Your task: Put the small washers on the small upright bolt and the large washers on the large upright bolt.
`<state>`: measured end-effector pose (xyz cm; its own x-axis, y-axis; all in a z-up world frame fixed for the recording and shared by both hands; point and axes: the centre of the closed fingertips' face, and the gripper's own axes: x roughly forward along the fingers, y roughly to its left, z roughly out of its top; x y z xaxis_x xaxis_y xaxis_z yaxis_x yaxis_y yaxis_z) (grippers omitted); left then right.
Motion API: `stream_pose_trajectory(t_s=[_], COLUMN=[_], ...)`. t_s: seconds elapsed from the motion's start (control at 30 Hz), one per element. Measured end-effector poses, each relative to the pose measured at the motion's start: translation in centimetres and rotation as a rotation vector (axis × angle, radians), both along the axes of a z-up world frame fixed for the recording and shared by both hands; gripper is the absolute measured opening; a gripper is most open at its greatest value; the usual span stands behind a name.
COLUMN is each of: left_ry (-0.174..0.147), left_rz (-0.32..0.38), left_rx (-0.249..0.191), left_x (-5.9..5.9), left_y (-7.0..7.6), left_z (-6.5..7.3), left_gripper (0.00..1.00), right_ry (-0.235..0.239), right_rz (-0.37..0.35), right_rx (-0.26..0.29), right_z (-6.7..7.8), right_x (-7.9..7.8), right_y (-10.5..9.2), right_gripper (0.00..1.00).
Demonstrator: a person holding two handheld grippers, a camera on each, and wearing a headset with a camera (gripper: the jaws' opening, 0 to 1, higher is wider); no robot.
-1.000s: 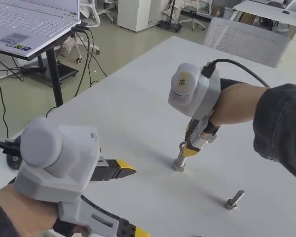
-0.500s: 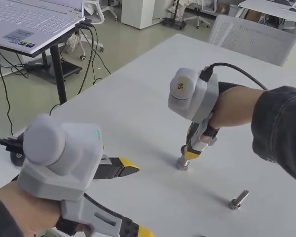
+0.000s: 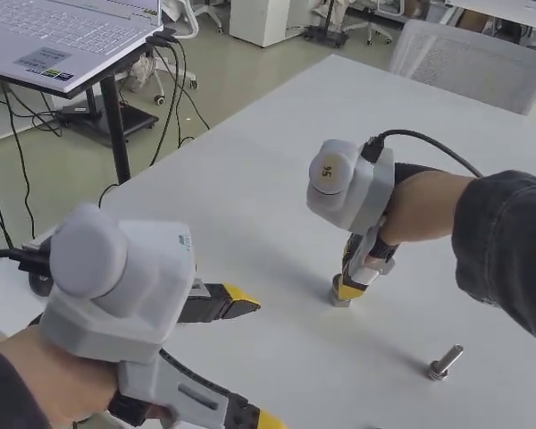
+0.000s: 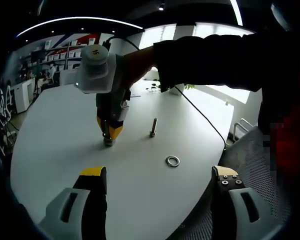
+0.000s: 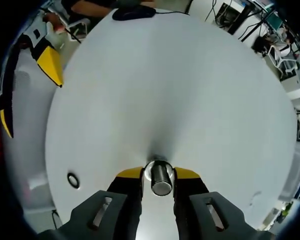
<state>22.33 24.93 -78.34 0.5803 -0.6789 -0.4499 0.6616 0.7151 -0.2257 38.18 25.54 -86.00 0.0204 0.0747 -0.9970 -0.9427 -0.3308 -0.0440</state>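
The large upright bolt (image 3: 339,296) (image 4: 108,141) (image 5: 161,182) stands mid-table. My right gripper (image 3: 348,290) (image 4: 110,131) (image 5: 159,174) points straight down over it, its yellow-tipped jaws close against the bolt's two sides. Whether a washer sits between the jaws cannot be told. The small bolt (image 3: 445,362) (image 4: 153,127) stands upright and alone to the right. One loose washer (image 4: 172,161) (image 5: 73,180) lies flat on the table. My left gripper (image 3: 255,357) (image 4: 159,172) hovers open and empty at the near left.
The white table (image 3: 277,170) has its left edge beside a laptop (image 3: 62,36) on a stand with hanging cables. A mesh chair back (image 3: 469,63) stands at the far side. A small black object (image 3: 40,282) lies near the table's left edge.
My right gripper has come down along the large bolt, from its top to low around its shaft. The left gripper stays open in about the same place. The head camera has shifted.
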Motion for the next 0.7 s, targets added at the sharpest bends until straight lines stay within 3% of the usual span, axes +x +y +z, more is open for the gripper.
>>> stream_pose_trajectory(t_s=[0.7], left_ry=[0.016], left_rz=[-0.009], left_rx=[-0.001], left_x=[0.09], left_y=[0.00], left_z=[-0.14], left_gripper=[0.86], right_ry=[0.023], right_rz=[-0.027], right_rx=[0.005], right_z=[-0.70], right_x=[0.23], right_y=[0.01], right_gripper=[0.25])
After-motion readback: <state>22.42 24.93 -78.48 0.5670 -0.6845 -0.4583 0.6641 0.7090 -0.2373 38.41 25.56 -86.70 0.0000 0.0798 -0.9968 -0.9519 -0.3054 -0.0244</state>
